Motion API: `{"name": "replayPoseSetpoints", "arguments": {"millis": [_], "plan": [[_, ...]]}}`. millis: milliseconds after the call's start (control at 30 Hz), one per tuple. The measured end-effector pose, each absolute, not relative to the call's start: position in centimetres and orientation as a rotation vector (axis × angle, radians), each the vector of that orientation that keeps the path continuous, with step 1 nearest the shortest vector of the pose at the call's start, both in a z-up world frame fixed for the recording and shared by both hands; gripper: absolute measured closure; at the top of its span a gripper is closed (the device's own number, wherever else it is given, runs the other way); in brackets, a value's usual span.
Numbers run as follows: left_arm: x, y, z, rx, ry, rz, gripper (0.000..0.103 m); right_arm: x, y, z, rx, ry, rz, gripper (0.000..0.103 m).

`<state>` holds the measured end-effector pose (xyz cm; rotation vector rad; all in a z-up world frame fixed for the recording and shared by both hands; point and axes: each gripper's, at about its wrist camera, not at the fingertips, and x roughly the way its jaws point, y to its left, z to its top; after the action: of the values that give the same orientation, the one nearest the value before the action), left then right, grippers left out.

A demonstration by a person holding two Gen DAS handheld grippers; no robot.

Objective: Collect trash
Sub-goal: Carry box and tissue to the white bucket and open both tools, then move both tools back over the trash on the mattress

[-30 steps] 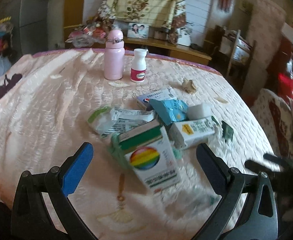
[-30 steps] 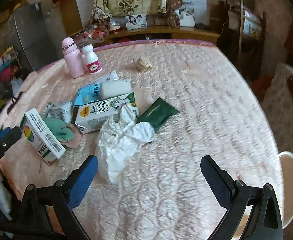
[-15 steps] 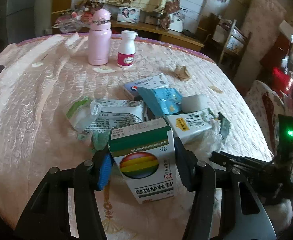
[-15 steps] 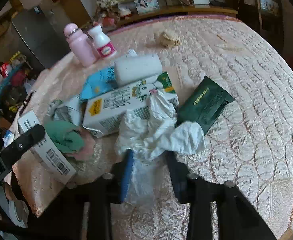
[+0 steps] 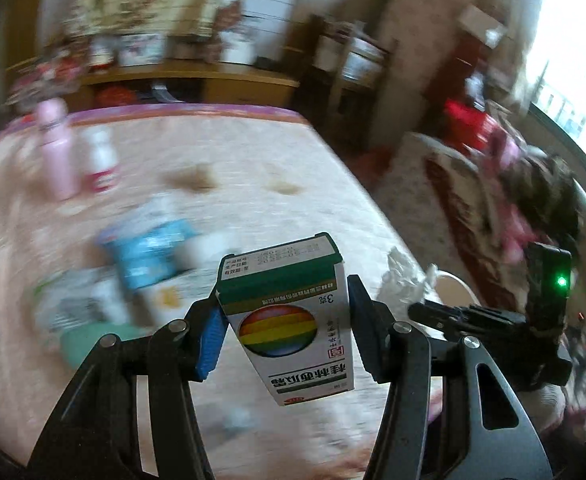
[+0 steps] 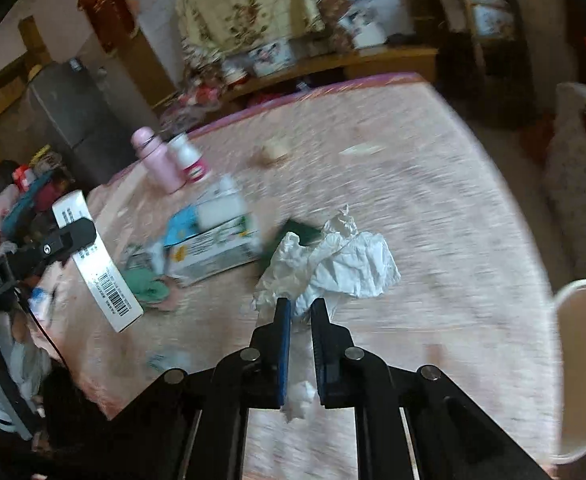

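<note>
My left gripper (image 5: 285, 320) is shut on a white-and-green medicine box (image 5: 289, 320) with a rainbow circle, held above the table; it also shows in the right wrist view (image 6: 97, 268). My right gripper (image 6: 301, 312) is shut on a crumpled white tissue (image 6: 333, 264), lifted off the table; the tissue shows in the left wrist view (image 5: 401, 276). More trash lies on the pink quilted table (image 6: 433, 208): a milk carton (image 6: 213, 256), a blue packet (image 5: 149, 252), a dark green packet (image 6: 305, 232) and a green cloth (image 6: 149, 284).
A pink bottle (image 6: 157, 164) and a white pill bottle (image 6: 189, 156) stand at the table's far left. A small crumpled brown scrap (image 6: 273, 152) lies farther back. A white bin rim (image 6: 581, 320) is beside the table's right edge. Shelves and furniture stand behind.
Both grippers closed, the left on the medicine box and the right on the tissue, then lifted them off the table and swung toward the right.
</note>
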<state>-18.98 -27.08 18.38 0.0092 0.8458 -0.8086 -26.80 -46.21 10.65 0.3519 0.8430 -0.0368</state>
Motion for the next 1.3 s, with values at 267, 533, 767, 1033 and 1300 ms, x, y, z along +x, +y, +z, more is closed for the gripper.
{"name": "replayPoseSetpoints", "arguments": {"millis": [267,533,767,1033,1300], "plan": [[-23.9,-41.7,18.5,0.090,0.891,-1.059,0.049,-34.3,-56.6,12.0,0.371,0.833,-0.316,0.093],[-27.0,-52.5,15.3,0.077,0.948,-1.180,0.048,-41.5,-67.3,10.8,0.419,0.849,-0.618,0.093],[-27.8,-56.9,12.5,0.039,1.025,-1.264,0.034,-44.1,-71.5,8.5,0.510,0.822,-0.721,0.062],[-27.6,-55.5,12.1,0.098,1.002,-1.195,0.034,-43.6,-70.3,7.5,0.517,0.798,-0.679,0.043],[-25.5,-49.5,12.6,0.135,0.927,-0.980,0.034,-41.2,-65.8,8.5,0.434,0.784,-0.624,0.043]]}}
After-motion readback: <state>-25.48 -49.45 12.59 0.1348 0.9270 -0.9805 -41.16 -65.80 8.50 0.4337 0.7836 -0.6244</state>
